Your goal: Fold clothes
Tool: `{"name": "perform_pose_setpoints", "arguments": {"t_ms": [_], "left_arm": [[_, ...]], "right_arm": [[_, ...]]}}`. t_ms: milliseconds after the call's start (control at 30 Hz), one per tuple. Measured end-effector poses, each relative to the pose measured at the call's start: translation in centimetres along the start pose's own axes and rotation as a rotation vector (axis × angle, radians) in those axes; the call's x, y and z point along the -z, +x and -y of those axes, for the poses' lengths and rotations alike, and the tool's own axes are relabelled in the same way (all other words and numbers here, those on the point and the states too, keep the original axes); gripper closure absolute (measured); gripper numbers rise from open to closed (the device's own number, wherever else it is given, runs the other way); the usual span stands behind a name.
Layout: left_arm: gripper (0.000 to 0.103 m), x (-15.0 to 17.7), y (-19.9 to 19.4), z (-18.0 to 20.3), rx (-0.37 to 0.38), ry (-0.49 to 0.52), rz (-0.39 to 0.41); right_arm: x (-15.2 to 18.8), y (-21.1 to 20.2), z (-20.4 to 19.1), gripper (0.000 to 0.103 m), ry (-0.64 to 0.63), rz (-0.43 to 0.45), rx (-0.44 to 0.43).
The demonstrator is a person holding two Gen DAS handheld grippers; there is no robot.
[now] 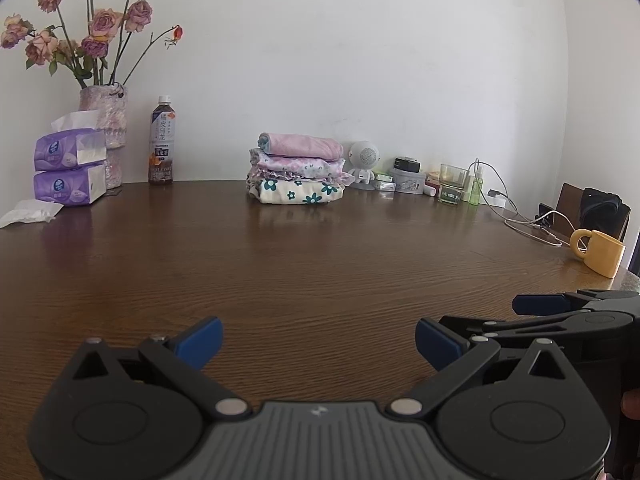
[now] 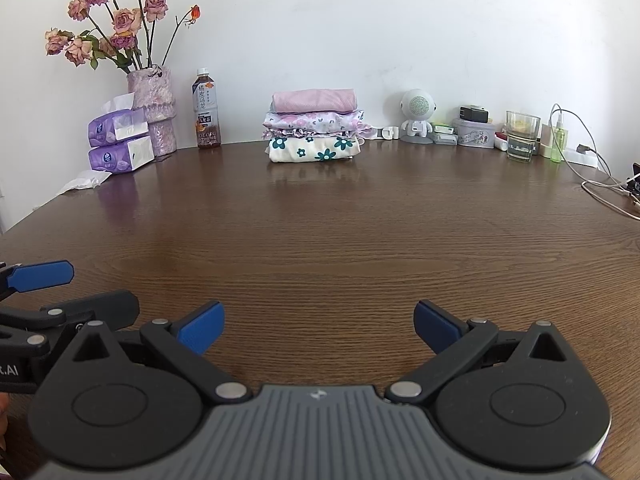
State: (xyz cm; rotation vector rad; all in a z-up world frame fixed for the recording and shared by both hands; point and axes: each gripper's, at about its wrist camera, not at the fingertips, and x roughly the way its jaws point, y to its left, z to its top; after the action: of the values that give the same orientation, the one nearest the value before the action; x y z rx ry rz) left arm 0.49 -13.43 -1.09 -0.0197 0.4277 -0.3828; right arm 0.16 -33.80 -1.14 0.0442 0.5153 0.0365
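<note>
A stack of folded clothes [image 1: 298, 170] [image 2: 316, 128] sits at the far edge of the brown wooden table [image 1: 320, 264] [image 2: 340, 232], against the wall: a pink piece on top, floral pieces below, a cream one with teal flowers at the bottom. My left gripper [image 1: 319, 342] is open over bare table near the front, nothing between its blue pads. My right gripper [image 2: 319, 326] is open too, likewise over bare wood. Each gripper shows in the other's view: the right one [image 1: 560, 312] at the right edge, the left one [image 2: 40, 280] at the left edge.
At the far left stand a vase of dried roses [image 2: 154, 110], two purple tissue packs [image 2: 120, 140], a loose tissue [image 1: 28, 212] and a tea bottle [image 2: 207, 110]. Far right: a small white robot speaker [image 2: 418, 116], tins, a glass [image 2: 520, 134], a green spray bottle, charger cables and a yellow mug [image 1: 598, 252].
</note>
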Motion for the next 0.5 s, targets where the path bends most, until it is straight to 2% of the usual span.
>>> {"name": "perform_pose_setpoints", "arguments": {"t_ms": [500], "left_arm": [[0.0,0.03,-0.09,0.02,0.002,-0.002,0.002]], "right_arm": [[-0.04,-0.04,0.02,0.0,0.0,-0.001,-0.002]]}}
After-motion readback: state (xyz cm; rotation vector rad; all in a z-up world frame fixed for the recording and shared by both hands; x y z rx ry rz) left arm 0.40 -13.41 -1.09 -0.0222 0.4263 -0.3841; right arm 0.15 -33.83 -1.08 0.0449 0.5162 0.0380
